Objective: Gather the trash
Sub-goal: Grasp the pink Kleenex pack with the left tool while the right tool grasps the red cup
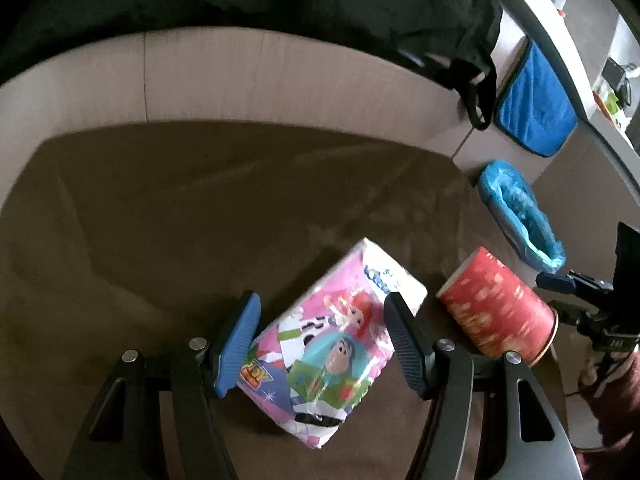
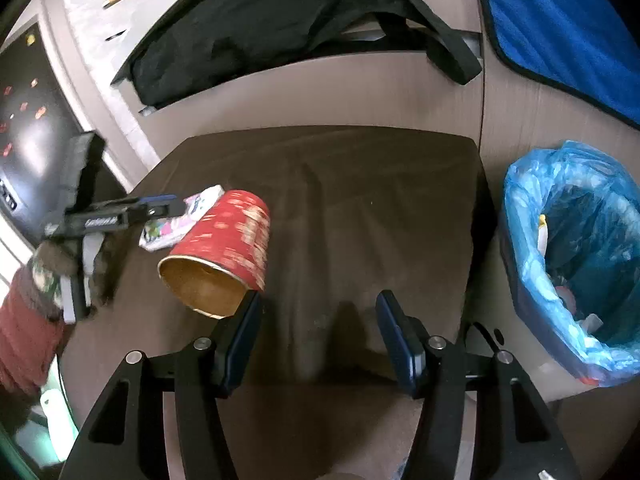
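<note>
A pink cartoon-printed tissue pack (image 1: 328, 344) lies on the brown cloth-covered table (image 1: 180, 220). My left gripper (image 1: 320, 312) is open, with its jaws on either side of the pack. A red paper cup (image 1: 496, 308) lies on its side to the right of the pack. In the right wrist view the cup (image 2: 224, 248) lies with its open mouth toward me, just left of my open, empty right gripper (image 2: 318, 312). The pack (image 2: 180, 220) and the left gripper (image 2: 160, 204) show behind the cup. A trash bin with a blue liner (image 2: 568, 256) stands right of the table and holds some trash.
A black bag (image 2: 280, 20) hangs over the ledge behind the table. A blue cloth (image 2: 560, 28) hangs at the far right. The bin (image 1: 516, 208) also shows in the left wrist view, beyond the cup. The wood-look floor (image 1: 280, 80) surrounds the table.
</note>
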`<control>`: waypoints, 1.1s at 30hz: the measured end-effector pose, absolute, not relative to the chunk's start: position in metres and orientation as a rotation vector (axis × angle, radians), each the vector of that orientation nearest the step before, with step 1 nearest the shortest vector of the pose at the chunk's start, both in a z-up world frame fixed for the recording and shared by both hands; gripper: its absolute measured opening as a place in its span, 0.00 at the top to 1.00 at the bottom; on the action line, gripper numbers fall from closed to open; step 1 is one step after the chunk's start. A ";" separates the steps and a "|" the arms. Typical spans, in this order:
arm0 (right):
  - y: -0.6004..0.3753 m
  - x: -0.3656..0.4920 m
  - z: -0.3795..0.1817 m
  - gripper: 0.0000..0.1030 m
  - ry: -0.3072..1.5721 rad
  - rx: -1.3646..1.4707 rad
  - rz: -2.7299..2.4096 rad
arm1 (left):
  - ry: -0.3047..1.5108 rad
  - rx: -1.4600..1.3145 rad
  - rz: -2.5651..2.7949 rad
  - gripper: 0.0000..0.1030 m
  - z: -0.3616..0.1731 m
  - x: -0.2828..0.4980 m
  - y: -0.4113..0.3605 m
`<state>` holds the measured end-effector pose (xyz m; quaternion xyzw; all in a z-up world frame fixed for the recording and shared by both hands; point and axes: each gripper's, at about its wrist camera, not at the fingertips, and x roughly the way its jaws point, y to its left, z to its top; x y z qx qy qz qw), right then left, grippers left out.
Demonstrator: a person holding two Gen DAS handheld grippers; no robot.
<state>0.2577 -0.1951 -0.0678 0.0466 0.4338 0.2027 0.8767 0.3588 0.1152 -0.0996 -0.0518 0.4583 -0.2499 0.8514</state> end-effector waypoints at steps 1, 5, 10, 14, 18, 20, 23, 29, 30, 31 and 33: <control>-0.195 0.254 -0.068 0.46 0.901 0.085 0.428 | 0.963 -0.096 -0.536 0.35 -0.099 0.354 0.113; -0.188 0.242 -0.066 0.46 0.878 0.023 0.439 | 0.964 -0.002 -0.557 0.33 -0.101 0.328 0.097; -0.176 0.235 -0.060 0.46 0.854 0.026 0.473 | 0.937 0.008 -0.431 0.33 -0.103 0.309 0.085; -0.164 0.228 -0.052 0.45 0.833 0.021 0.497 | 0.924 -0.129 -0.363 0.48 -0.099 0.301 0.104; -0.153 0.225 -0.042 0.41 0.808 0.027 0.517 | 0.872 -0.213 -0.256 0.50 -0.091 0.278 0.124; -0.144 0.225 -0.036 0.40 0.790 0.029 0.526 | 0.843 -0.247 -0.172 0.50 -0.087 0.261 0.134; -0.121 0.229 -0.030 0.38 0.769 0.002 0.520 | 0.790 -0.333 -0.112 0.50 -0.084 0.236 0.151; -0.083 0.247 -0.034 0.38 0.765 -0.066 0.456 | 0.708 -0.295 -0.032 0.50 -0.075 0.206 0.158; -0.077 0.252 -0.036 0.38 0.768 -0.073 0.449 | 0.701 -0.299 -0.034 0.50 -0.073 0.205 0.160; -0.074 0.256 -0.038 0.38 0.772 -0.074 0.443 | 0.695 -0.318 -0.043 0.50 -0.072 0.204 0.162; -0.069 0.264 -0.043 0.38 0.795 -0.065 0.431 | 0.690 -0.339 -0.049 0.50 -0.071 0.203 0.164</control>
